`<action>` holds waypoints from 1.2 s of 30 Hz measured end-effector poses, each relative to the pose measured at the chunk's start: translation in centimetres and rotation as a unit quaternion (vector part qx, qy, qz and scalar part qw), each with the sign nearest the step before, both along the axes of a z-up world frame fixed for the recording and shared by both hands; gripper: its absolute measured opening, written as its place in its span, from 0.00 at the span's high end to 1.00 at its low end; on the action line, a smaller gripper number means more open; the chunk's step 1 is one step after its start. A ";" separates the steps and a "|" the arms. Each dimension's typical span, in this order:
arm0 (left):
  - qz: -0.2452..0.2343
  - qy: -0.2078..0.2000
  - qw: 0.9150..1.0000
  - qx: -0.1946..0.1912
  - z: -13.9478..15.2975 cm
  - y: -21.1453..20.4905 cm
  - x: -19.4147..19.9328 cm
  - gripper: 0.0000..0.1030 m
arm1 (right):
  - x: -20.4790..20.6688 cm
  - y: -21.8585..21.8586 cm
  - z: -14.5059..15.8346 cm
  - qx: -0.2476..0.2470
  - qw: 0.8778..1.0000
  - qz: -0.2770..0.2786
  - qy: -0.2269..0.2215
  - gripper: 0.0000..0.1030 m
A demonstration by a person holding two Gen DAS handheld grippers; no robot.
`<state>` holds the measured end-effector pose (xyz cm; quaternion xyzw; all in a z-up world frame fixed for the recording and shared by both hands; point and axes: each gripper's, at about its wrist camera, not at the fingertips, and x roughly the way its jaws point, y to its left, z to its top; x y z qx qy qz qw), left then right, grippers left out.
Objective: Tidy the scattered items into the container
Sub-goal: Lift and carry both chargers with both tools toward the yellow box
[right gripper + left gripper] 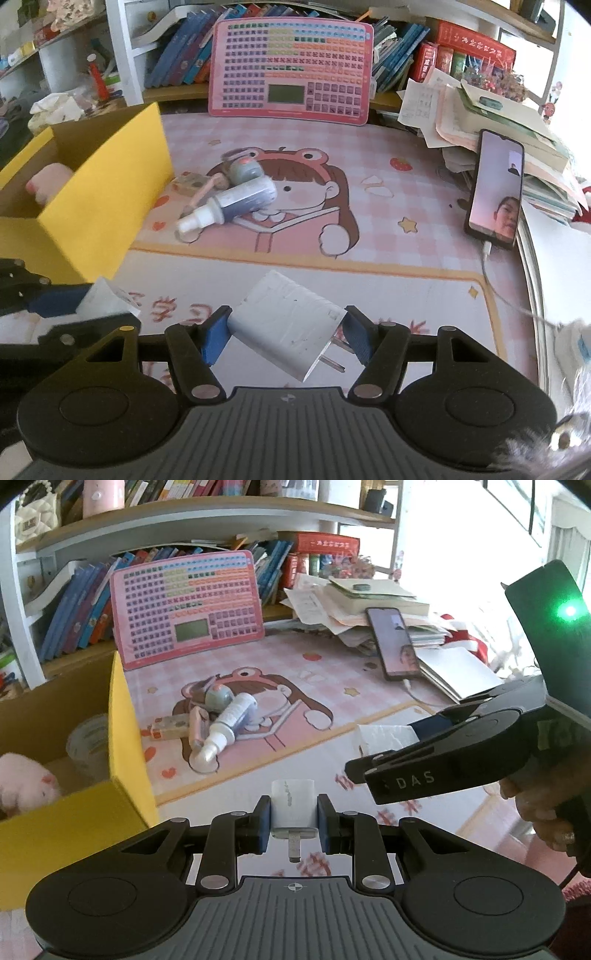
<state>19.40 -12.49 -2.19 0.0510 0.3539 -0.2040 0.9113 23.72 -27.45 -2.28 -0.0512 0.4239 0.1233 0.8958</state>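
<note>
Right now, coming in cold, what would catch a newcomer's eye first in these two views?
Each gripper is shut on a white plug: the left gripper on a small plug, the right gripper on a bigger plug. The yellow box stands at left, with a spray bottle lying on the pink mat beside it.

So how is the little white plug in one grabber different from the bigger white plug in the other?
The small white charger plug in the left gripper looks narrower than the larger white charger plug in the right gripper.

The small one sits straight between its pads; the larger one is tilted, caught across its corners.

The small one shows one metal prong, the larger one two.

Both are white, scuffed, and held with prongs pointing back at the camera.
</note>
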 end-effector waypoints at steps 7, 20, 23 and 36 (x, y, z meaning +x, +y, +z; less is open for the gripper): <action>0.004 0.000 1.000 -0.013 0.2 2.8 -3.5 0.77 | -3.7 2.5 0.5 0.012 1.000 -0.003 0.004 0.39; 0.071 -0.001 0.996 -0.056 0.8 10.8 -11.0 0.77 | -11.6 8.9 2.0 0.001 0.999 0.041 -0.014 0.39; 0.082 -0.001 0.995 -0.057 0.8 12.3 -12.4 0.77 | -12.9 10.3 2.1 0.003 0.998 0.052 -0.017 0.39; 0.120 -0.012 0.991 -0.054 1.1 17.1 -15.7 0.77 | -16.7 16.0 1.6 -0.005 0.994 0.108 -0.019 0.39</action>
